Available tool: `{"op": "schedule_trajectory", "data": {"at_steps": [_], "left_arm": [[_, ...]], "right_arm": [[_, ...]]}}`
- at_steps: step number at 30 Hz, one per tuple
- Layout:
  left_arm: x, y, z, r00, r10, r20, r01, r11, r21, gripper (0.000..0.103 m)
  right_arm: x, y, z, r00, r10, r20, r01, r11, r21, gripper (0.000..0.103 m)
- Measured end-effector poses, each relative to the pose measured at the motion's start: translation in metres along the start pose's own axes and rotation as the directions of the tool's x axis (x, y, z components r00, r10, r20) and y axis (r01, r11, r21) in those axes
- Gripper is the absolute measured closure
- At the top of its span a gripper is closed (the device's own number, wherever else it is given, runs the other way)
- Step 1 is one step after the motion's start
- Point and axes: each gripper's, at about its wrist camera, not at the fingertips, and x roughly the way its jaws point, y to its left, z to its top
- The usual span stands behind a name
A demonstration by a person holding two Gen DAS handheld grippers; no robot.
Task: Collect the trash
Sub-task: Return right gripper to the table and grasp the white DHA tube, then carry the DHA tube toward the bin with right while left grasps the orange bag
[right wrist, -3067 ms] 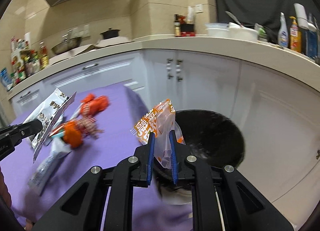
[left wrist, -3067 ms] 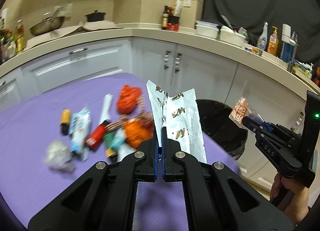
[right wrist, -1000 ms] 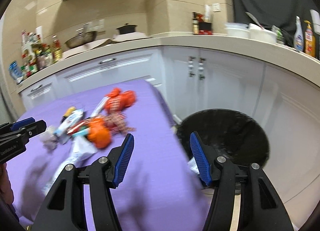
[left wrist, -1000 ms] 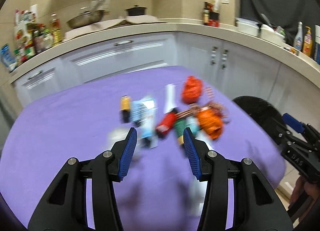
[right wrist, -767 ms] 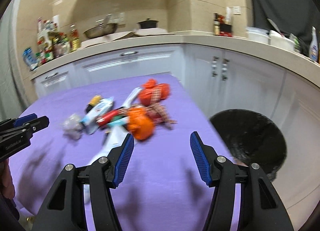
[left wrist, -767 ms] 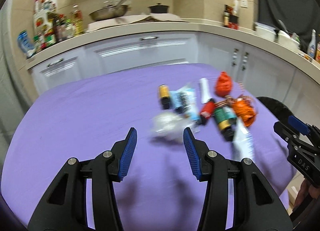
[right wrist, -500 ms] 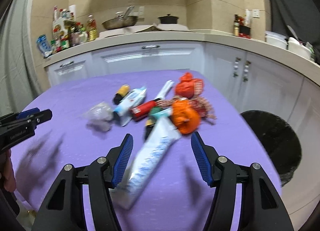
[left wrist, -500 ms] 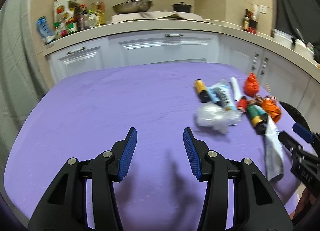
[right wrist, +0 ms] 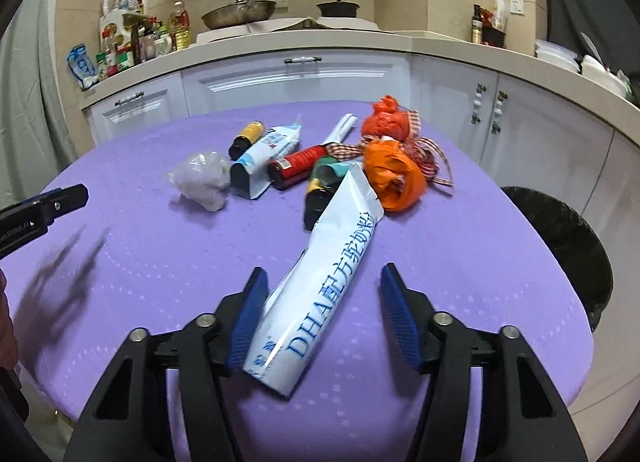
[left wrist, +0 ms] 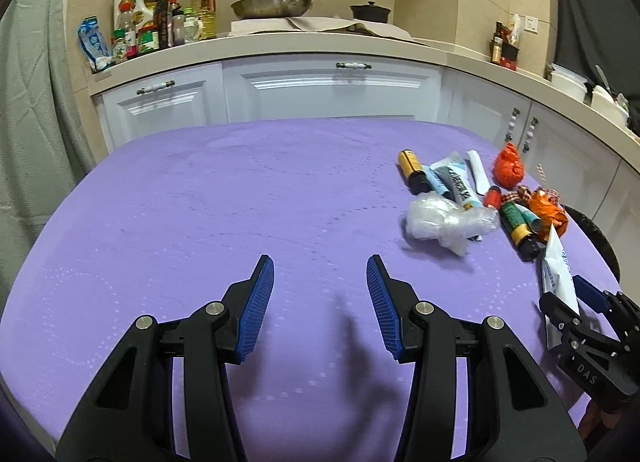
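Left view: left gripper (left wrist: pixel 320 302) is held with fingers apart and empty above bare purple table (left wrist: pixel 200 222); trash pile (left wrist: pixel 480 206) is seen far to its right.
Right view: right gripper (right wrist: pixel 322 316) is closing, jaws not yet pressed on white pouch (right wrist: pixel 324 294), which lies between them; bin (right wrist: pixel 568 246) stands beside the table.
Risk: pouch may be pinched only at one edge, because it lies nearer the left finger, and could slip out.
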Motion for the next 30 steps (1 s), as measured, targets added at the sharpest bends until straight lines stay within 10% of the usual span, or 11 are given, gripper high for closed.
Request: {"op": "schedule_trajectory", "data": {"at_steps": [10,30], "left_arm": [[-0.001,-0.033,-0.006,0.998,-0.06,-0.008,0.06,0.998,0.036,0.056],[-0.004,-0.117,0.001,0.988,-0.157,-0.014,0.157,0.978,0.135,0.056]], "right_arm": [[-0.009,-0.008,-0.004,0.999,0.032,-0.007,-0.032,0.999,-0.011,0.087],[-0.043,-0.075,0.008,0.994,-0.034,0.1,0.024,0.994,0.104,0.088]]}}
